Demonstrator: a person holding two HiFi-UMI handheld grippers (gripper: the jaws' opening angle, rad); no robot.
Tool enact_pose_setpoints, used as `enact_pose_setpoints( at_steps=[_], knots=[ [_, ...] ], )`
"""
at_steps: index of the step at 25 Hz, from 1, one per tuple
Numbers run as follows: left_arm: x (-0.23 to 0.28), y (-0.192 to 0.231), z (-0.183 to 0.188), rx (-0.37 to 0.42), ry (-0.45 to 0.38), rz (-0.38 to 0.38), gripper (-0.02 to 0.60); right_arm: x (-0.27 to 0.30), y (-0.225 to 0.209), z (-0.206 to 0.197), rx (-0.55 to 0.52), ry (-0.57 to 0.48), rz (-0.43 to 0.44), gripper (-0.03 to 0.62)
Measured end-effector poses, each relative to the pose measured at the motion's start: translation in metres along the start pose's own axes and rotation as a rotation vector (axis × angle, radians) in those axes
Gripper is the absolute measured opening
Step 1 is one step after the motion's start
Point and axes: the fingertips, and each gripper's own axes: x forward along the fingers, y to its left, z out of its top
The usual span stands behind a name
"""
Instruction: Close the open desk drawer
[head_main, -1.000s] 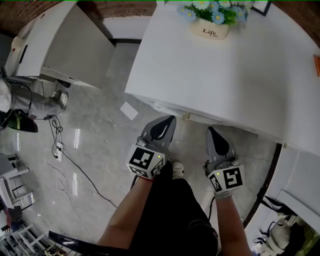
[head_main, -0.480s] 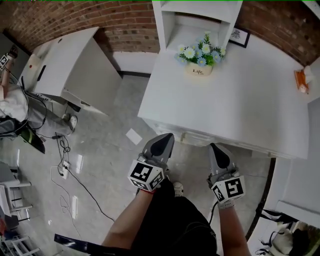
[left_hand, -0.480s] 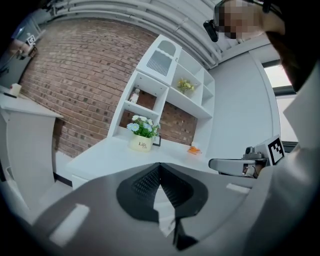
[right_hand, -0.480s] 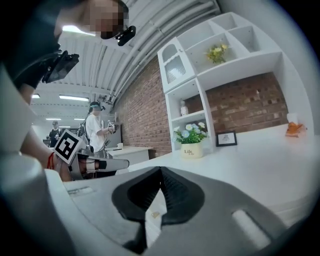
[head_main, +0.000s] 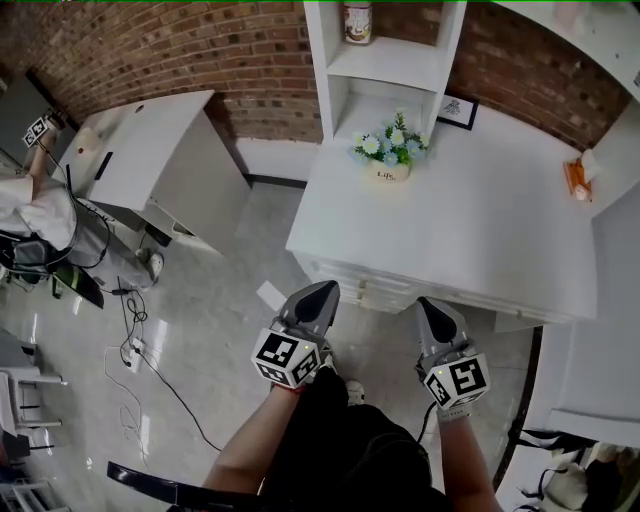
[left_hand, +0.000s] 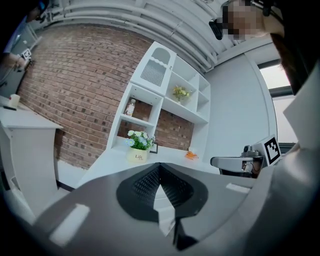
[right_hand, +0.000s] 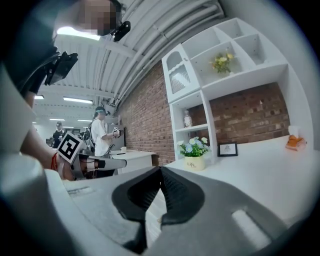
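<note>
The white desk (head_main: 480, 230) stands in front of me in the head view. Its drawer fronts (head_main: 370, 290) run under the near edge; one stands slightly out of the line. My left gripper (head_main: 325, 290) is shut and empty, its tip just short of the drawer fronts. To its right, my right gripper (head_main: 430, 305) is shut too and holds nothing, close to the desk's edge. The left gripper (left_hand: 160, 167) shows its jaws pressed together in its own view, and the right gripper (right_hand: 161, 172) shows the same. Both point over the desk top toward a flower pot (head_main: 388, 170).
A white shelf unit (head_main: 385, 60) stands at the desk's back against a brick wall. A picture frame (head_main: 457, 110) and an orange item (head_main: 578, 180) lie on the desk. A second white desk (head_main: 150, 150), a person (head_main: 25, 215), floor cables (head_main: 130, 330) and a paper (head_main: 270, 296) are at the left.
The head view has pulled back and tilted up: the desk looks farther away, and the shelf and brick wall have come into view. Both grippers stay shut, side by side.
</note>
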Motion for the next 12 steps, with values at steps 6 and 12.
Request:
enact_pose_setpoints(
  at_steps=[6, 12],
  knots=[
    [-0.019, -0.013, 0.031, 0.032, -0.036, 0.003, 0.003, -0.019, 0.008, 0.026, 0.072, -0.033, 0.043, -0.002],
    [-0.034, -0.024, 0.057, -0.046, -0.091, 0.004, 0.003, -0.033, 0.027, 0.059, 0.041, -0.060, 0.120, -0.002]
  ],
)
